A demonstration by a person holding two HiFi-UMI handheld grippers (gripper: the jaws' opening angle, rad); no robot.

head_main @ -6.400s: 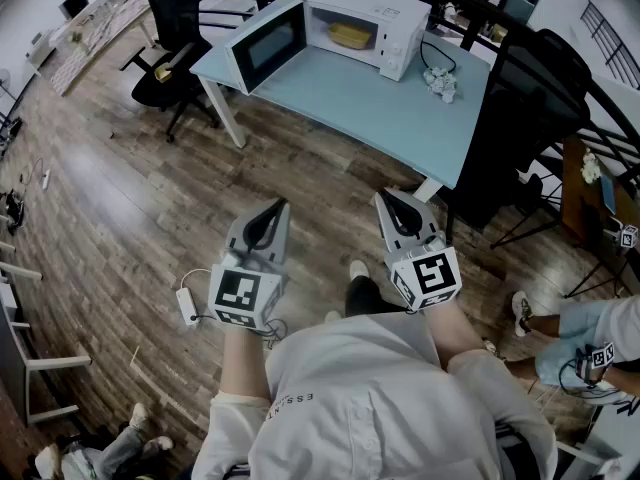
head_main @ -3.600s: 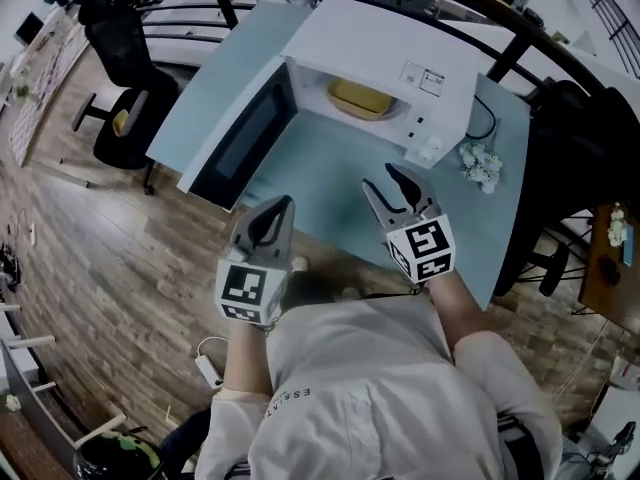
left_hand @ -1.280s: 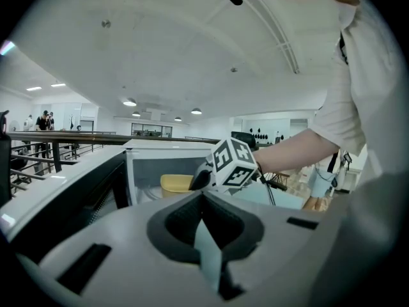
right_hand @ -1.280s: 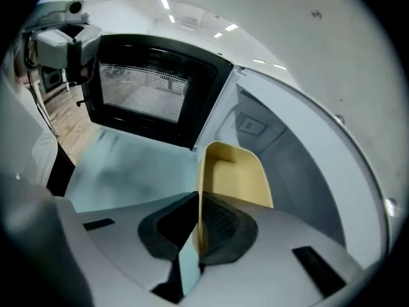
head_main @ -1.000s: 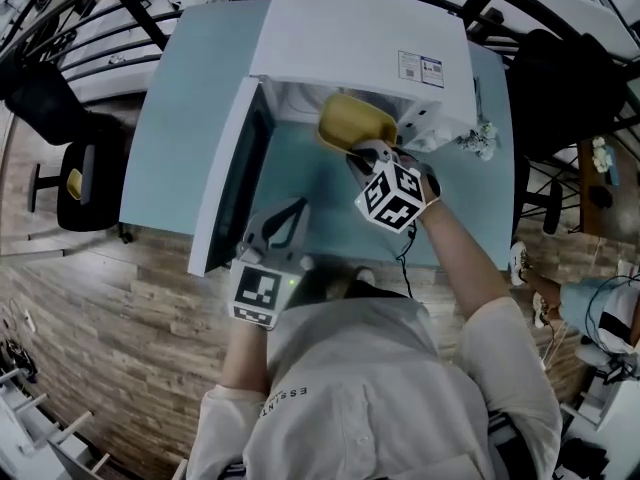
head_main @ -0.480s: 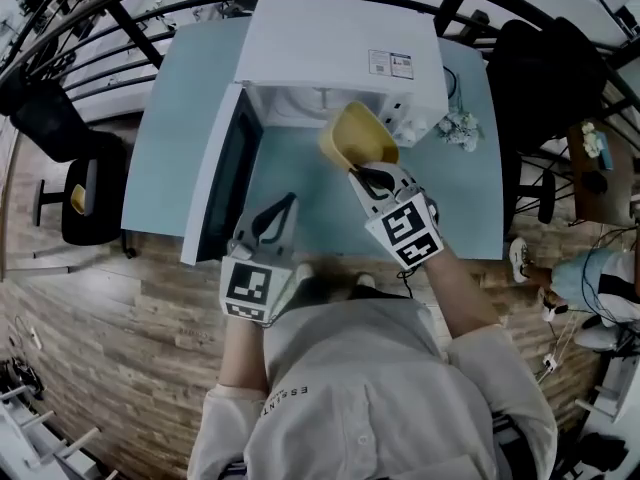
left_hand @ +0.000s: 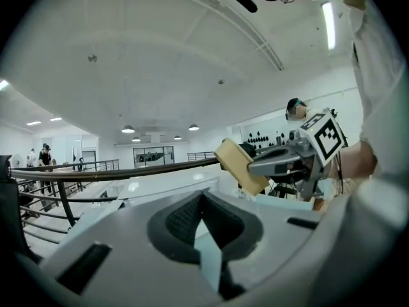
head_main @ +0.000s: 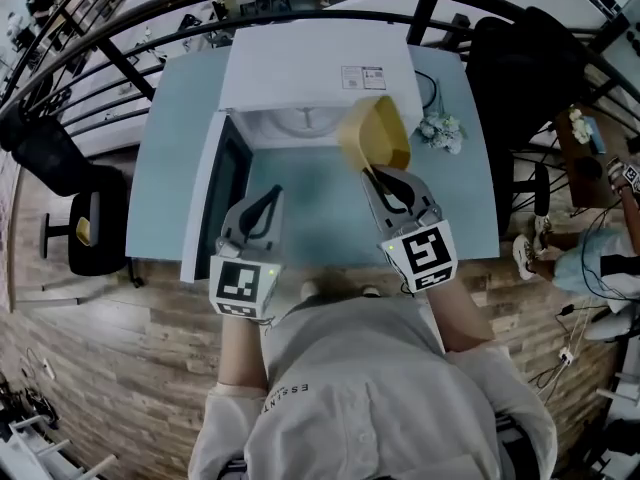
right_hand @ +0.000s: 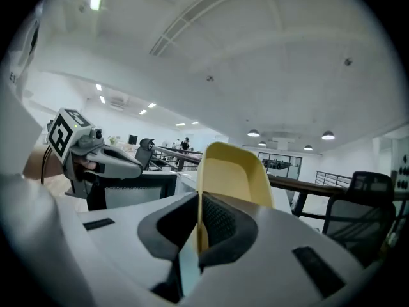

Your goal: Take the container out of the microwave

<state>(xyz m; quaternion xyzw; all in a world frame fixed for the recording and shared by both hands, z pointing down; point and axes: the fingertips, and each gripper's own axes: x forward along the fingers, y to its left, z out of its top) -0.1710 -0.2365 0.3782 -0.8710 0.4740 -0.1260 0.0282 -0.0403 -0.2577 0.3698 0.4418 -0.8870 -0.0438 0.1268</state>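
We see bare table point(head_main: 318, 200) open before the microwave point(head_main: 310, 63); its swung-out door point(head_main: 200, 203) walls the left, flowers point(head_main: 441, 131) crowd the right.

Yellow container point(right_hand: 233, 174): tipped on edge, hollow side visible, one wall pinched between the closed jaws of the right gripper point(right_hand: 199, 226)
Left of container: left gripper point(right_hand: 131, 165), marker cube at its far end
Right of container: dark railing point(right_hand: 300, 187), black chair point(right_hand: 358, 203)
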